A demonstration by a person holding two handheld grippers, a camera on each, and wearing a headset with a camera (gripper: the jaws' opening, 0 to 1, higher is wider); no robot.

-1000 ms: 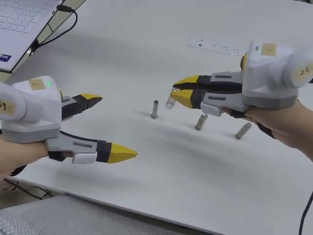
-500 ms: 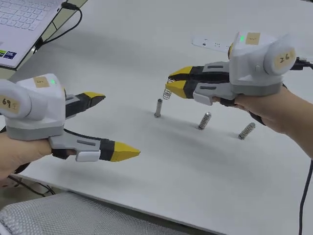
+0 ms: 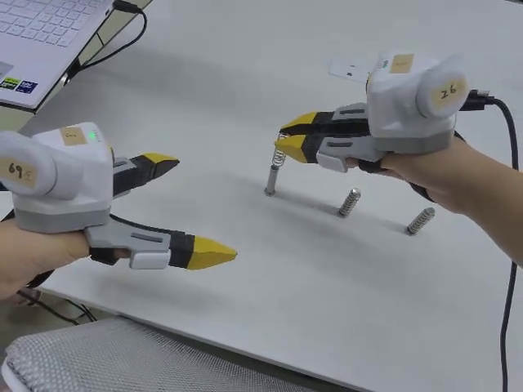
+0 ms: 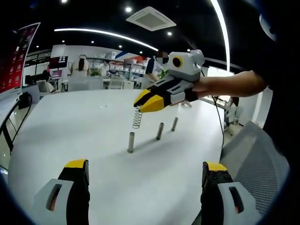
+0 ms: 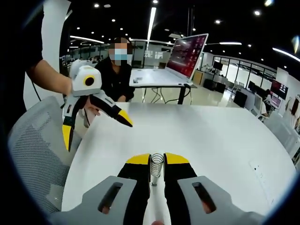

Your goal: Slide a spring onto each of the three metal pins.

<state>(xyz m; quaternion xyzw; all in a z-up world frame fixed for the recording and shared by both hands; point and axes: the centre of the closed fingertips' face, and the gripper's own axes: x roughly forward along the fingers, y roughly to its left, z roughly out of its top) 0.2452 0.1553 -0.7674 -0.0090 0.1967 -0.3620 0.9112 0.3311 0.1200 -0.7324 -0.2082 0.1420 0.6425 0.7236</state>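
Three thin metal pins stand on the white table (image 3: pixel 245 90). The left pin (image 3: pixel 271 178) (image 4: pixel 131 142) is bare along its shaft; the middle pin (image 3: pixel 350 202) (image 4: pixel 160 131) and the right pin (image 3: pixel 421 220) (image 4: pixel 174 123) each carry a spring. My right gripper (image 3: pixel 279 140) (image 5: pixel 157 161) is shut on a spring (image 3: pixel 279 157) (image 4: pixel 137 117) (image 5: pixel 156 165) that hangs right over the left pin's top. My left gripper (image 3: pixel 200 208) (image 4: pixel 145 168) hovers open at the near left, holding nothing.
A laptop (image 3: pixel 41 41) with a black cable (image 3: pixel 114 45) sits at the far left. A white power strip (image 3: pixel 347 69) lies at the back behind my right gripper. A grey mesh chair (image 3: pixel 122 359) is below the table's near edge. A person sits across in the right gripper view.
My right gripper has carried the spring left from beside the pin and now holds it over the bare left pin's top. The left gripper has stayed open in place.
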